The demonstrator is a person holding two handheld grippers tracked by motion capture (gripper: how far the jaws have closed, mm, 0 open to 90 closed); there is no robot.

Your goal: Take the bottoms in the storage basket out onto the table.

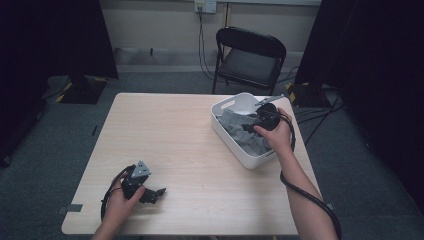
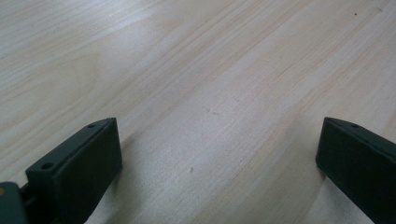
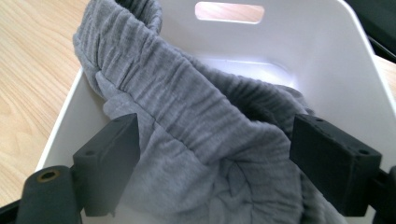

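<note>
R hand-held gripper (image 3: 215, 154) apart over grey cloth (image 3: 201, 140), bin (image 3: 299, 37) floor mostly hidden; L (image 2: 219, 154) apart.

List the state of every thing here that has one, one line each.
Left gripper: open, jaws wide apart over bare table, holding nothing.
Right gripper: open, jaws either side of the grey cloth, not closed on it.
Grey cloth: crumpled, lying in the bin, one edge draped over its wall.
White bin: upright on the table, holding the cloth.
Folding chair: unfolded, behind the table.
</note>
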